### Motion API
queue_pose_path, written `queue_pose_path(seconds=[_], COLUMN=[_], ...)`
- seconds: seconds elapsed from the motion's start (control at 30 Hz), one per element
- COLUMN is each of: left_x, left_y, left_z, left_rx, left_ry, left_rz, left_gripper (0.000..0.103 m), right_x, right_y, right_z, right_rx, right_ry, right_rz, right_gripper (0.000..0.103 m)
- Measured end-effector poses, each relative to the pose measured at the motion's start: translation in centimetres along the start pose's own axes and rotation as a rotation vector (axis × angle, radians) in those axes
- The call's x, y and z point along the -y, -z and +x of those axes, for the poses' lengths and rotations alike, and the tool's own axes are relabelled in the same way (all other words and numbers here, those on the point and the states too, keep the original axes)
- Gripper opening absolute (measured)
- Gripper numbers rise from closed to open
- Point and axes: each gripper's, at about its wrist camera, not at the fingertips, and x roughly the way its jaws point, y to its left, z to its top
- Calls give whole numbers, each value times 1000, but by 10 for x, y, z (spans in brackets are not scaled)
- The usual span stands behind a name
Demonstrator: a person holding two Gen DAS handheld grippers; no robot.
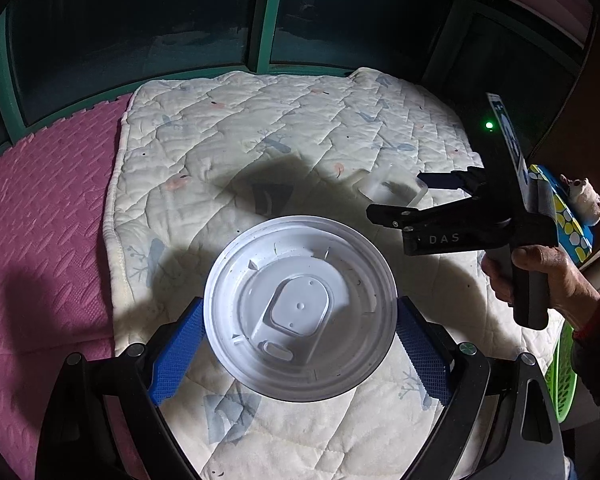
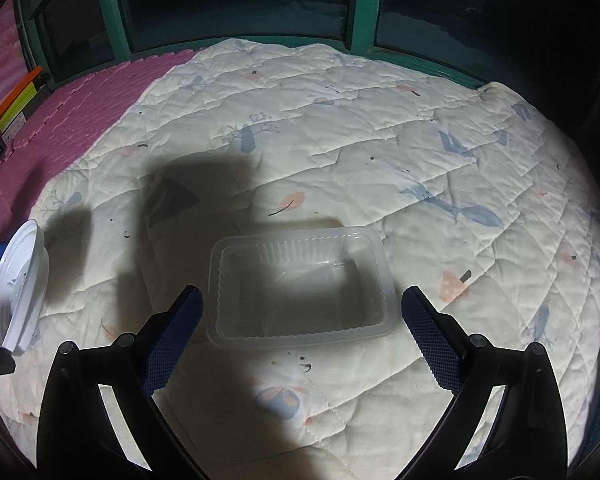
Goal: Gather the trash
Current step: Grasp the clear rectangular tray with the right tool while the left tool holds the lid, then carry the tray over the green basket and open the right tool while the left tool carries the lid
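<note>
A round white plastic lid (image 1: 300,308) sits between the blue pads of my left gripper (image 1: 300,320), which is shut on its rim and holds it above the quilt; the lid also shows edge-on in the right wrist view (image 2: 18,288). A clear rectangular plastic tray (image 2: 300,284) lies on the cream quilt (image 2: 340,140), just ahead of my right gripper (image 2: 302,300), which is open with its jaws wider than the tray and not touching it. The right gripper (image 1: 396,196) also shows in the left wrist view, hovering by the tray (image 1: 388,190).
The quilt lies on a pink foam mat (image 1: 40,220). Green-framed dark windows (image 1: 268,12) run along the back. A green basket (image 1: 564,376) and a patterned blue box with a small plush toy (image 1: 584,196) stand at the right edge.
</note>
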Motion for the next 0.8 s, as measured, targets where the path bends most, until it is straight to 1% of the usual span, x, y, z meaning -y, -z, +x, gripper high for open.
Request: queue_pose_path(seconds=[0.07,0.17,0.3,0.37,0.53,0.6,0.8], left_x=[0,0,-1,-1,5,9,31], left_y=[0,1,1,2,2,2,4], left_z=[1,1,-1,-3,-10,-13,-25], left_rx=[-2,-4,-1,2,11,18,34], left_ry=[2,1,-2,1,12,19,42], left_rz=[-3,-6,-12,-13,-8,-5,31], left_gripper=[89,89,89,89,89,89,89], right_x=[-1,0,-3,-4,-4,-5,-6], right_y=[0,1,5,7,21,31,67], right_z=[3,4,0,-6,-31,-45,-82], right_rx=[-1,1,12,21,50,67,98], right_ry=[16,10,18,5,-21,-35,-27], right_rz=[3,13,22,37,96,123,186], right_gripper=[98,90,90,90,90,90,90])
